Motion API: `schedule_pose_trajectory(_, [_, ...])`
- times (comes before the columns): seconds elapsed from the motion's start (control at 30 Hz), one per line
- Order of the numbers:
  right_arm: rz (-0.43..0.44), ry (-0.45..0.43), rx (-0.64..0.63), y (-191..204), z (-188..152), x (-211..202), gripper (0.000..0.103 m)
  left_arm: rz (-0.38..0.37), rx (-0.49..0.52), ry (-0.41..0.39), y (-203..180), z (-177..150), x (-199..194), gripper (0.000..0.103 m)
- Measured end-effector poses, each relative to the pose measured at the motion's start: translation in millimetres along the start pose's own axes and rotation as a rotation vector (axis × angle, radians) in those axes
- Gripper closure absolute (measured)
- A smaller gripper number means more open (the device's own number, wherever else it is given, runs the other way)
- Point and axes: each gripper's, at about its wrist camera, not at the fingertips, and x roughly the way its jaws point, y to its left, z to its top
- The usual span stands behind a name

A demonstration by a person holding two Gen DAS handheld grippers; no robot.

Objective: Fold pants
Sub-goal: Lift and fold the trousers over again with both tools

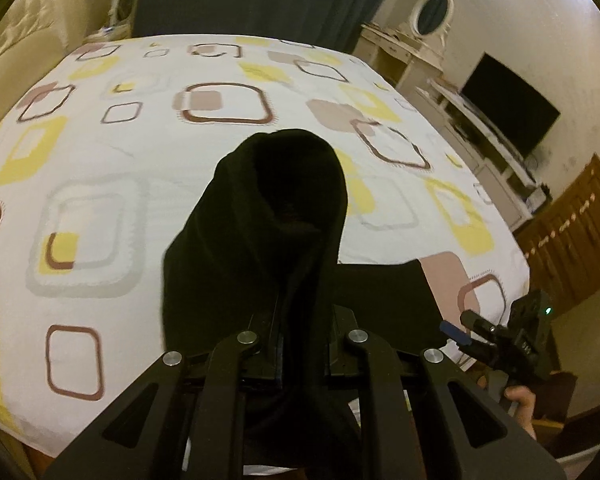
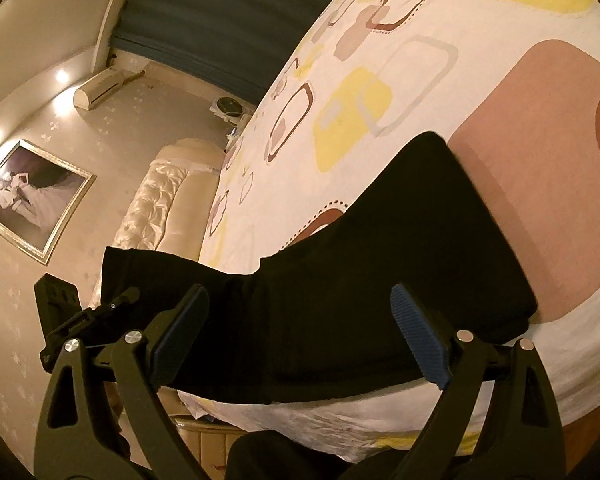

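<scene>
Black pants [image 2: 400, 264] lie partly folded at the near edge of your bed [image 1: 140, 160], one end lifted in your clamped left gripper [image 1: 300, 344], your right gripper [image 2: 300, 340] wide open, empty; final fold outstanding.

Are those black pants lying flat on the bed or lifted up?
Partly lifted: the left hand-held gripper pinches one end of the black pants above the bed, while the rest lies on the sheet.

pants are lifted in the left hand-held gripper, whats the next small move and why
Probably carry the raised end across and lay it on the flat part: the left hand-held gripper pinches the black pants above the bed, while the right hand-held gripper stands open.
</scene>
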Motion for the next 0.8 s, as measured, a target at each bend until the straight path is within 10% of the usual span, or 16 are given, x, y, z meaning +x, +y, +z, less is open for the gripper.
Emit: schedule_pose_trajectory(0.8, [0.01, -0.108, 0.13, -38.9, 20.3, -31.7, 0.01, 0.214, 0.181, 0.089, -108.4, -51.7, 143.6, 0.091])
